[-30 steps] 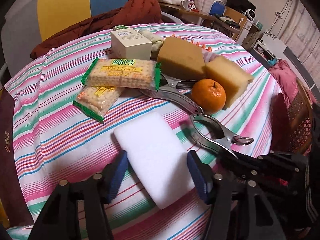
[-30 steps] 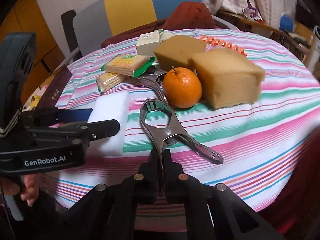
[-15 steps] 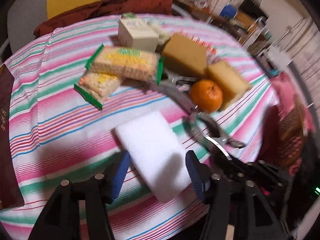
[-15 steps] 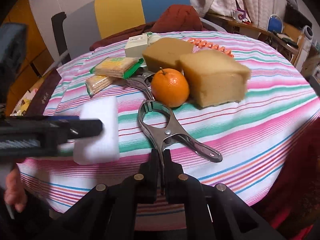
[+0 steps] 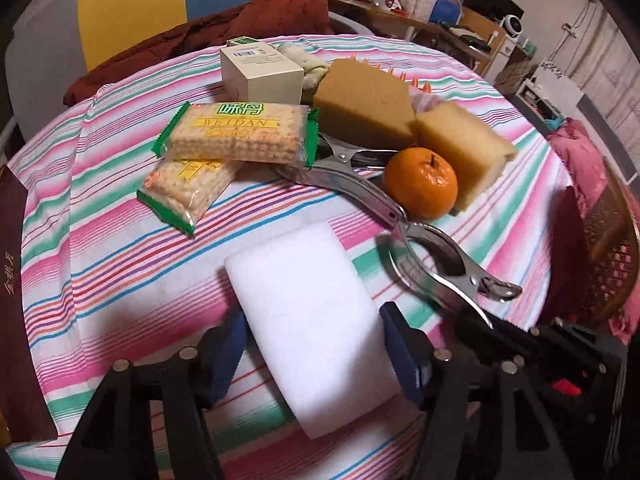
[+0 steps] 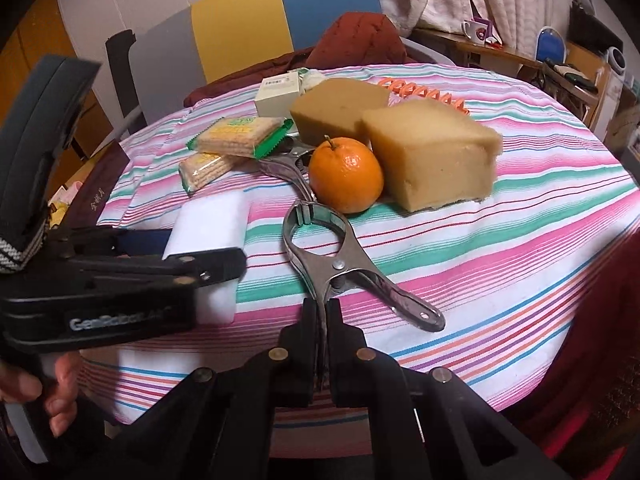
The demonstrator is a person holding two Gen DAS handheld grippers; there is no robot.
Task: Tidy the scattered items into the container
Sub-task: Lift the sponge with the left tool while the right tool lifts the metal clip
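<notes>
A white sponge block (image 5: pixel 308 320) lies flat on the striped tablecloth (image 5: pixel 100 260). My left gripper (image 5: pixel 312 322) straddles it, blue pads on either side, jaws opening and not pressing it; the right wrist view shows this gripper (image 6: pixel 180 250) over the sponge (image 6: pixel 208 220). My right gripper (image 6: pixel 323 312) is shut on nothing, its tips just short of the handle of a metal spring clamp (image 6: pixel 340 264). Behind the clamp sit an orange (image 6: pixel 346 176), two tan sponges (image 5: pixel 364 100) (image 5: pixel 460 148), two cracker packs (image 5: pixel 240 132) (image 5: pixel 188 188) and a white box (image 5: pixel 260 72).
A second metal clamp (image 5: pixel 344 176) lies under the upper cracker pack. An orange hair clip (image 6: pixel 424 94) rests behind the sponges. A dark maroon box (image 5: pixel 12 280) sits at the table's left edge, and something brown and woven (image 5: pixel 608 264) stands off the right edge. A chair with a red jacket (image 6: pixel 360 40) is behind.
The left gripper's jaws have spread wider around the white sponge. The right gripper stays shut in the same spot by the clamp handle.
</notes>
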